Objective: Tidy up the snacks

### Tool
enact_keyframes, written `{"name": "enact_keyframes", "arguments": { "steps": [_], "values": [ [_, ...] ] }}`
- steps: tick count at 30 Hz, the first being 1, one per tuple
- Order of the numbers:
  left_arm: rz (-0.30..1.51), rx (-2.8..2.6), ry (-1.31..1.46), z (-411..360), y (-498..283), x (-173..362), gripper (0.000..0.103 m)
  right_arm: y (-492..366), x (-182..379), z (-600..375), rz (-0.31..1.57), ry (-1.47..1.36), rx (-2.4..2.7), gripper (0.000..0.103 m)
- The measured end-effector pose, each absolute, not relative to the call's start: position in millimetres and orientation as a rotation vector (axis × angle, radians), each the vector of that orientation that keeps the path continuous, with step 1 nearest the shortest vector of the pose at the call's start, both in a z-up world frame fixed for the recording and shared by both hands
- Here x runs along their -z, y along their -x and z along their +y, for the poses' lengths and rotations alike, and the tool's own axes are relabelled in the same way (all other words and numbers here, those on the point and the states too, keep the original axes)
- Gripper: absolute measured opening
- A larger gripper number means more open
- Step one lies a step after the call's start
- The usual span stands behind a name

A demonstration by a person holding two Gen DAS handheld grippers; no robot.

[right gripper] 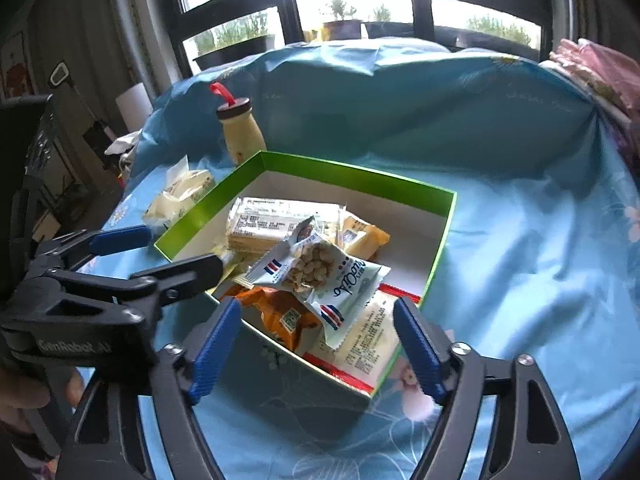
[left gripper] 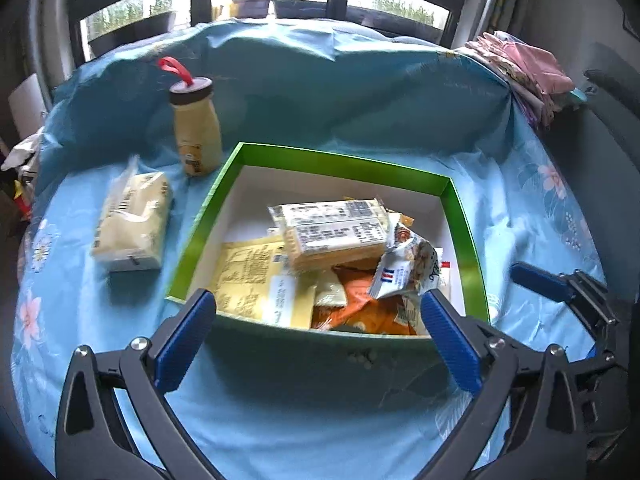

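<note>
Both the left tongs (left gripper: pixel 318 312) and the right tongs (right gripper: pixel 318 322) are spread, nothing pinched. The green box (left gripper: pixel 340 162), mid-bench, is piled loosely; the white-and-blue packet (right gripper: pixel 340 280) could be snagged and spilled. The cracker pack (left gripper: pixel 332 232) is laid with its long axis across the box. 1 bottle (left gripper: pixel 198 136) and 1 pale packet (left gripper: pixel 132 224) are left near the bench's left edge.
</note>
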State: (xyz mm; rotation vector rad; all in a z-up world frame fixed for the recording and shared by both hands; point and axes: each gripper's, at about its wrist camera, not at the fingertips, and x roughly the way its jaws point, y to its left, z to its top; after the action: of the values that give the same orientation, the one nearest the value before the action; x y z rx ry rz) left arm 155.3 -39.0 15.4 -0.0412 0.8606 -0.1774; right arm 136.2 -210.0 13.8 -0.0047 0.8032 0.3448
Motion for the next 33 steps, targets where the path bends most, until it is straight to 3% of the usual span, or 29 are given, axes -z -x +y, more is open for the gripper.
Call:
{"name": "enact_keyframes", "arguments": {
  "steps": [15,33],
  "values": [
    [0.910,0.205,0.137,-24,-123,-53,0.103,-107,-62,-197,0.792,0.052,-0.299,0.088],
    [0.920,0.123,0.088,-20,-126,-67,0.103,-108,-71,-197,0.782,0.065,-0.280,0.088]
  ]
}}
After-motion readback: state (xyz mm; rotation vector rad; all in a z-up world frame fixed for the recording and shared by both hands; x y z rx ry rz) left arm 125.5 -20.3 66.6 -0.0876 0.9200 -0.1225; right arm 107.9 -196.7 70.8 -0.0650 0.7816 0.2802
